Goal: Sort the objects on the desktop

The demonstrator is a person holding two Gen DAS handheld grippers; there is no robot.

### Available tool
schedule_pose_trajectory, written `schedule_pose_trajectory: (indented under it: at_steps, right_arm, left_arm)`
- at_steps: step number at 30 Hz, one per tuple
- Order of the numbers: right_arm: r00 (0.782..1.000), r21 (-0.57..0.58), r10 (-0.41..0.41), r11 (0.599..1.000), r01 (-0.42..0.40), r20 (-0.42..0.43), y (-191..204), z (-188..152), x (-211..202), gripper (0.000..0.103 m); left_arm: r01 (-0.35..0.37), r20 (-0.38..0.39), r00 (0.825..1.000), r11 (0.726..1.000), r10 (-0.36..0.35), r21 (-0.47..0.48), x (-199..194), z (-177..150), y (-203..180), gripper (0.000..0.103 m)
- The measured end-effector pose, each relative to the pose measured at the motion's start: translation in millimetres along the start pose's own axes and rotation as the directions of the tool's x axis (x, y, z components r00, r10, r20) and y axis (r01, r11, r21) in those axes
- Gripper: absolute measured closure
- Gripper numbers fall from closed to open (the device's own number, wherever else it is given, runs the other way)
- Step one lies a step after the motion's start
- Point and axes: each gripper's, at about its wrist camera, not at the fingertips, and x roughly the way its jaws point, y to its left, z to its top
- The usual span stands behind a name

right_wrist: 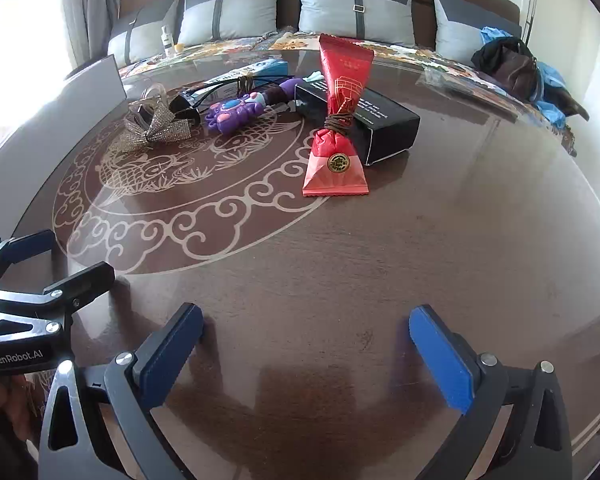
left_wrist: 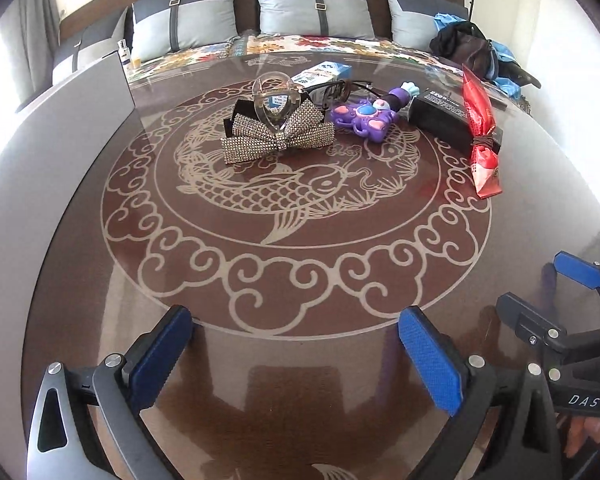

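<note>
Both my left gripper [left_wrist: 296,344] and right gripper [right_wrist: 306,344] gape wide and empty over bare table [right_wrist: 440,248] near its front edge. The clutter sits far across: rhinestone bow [left_wrist: 278,136], purple toy [left_wrist: 364,116], black box [right_wrist: 376,128], red packet [right_wrist: 338,128]. Only my left view shows the clear hair claw [left_wrist: 276,100] plainly.

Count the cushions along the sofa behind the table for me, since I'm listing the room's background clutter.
4. From the left wrist view: one at far left, partly cut off by a grey panel; one left of centre; one in the middle; one at right, partly behind clothes. More may be hidden.
</note>
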Motion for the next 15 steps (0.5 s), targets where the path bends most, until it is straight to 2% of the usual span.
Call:
schedule_pose_trajectory:
  at_steps: [15]
  right_arm:
    - [1.000,0.005,-0.006,1.000,0.006,0.009,0.7,0.1,0.5,0.000]
  left_arm:
    - [-0.003,0.006,1.000,1.000,0.003,-0.004,-0.6,-0.2,-0.2,0.000]
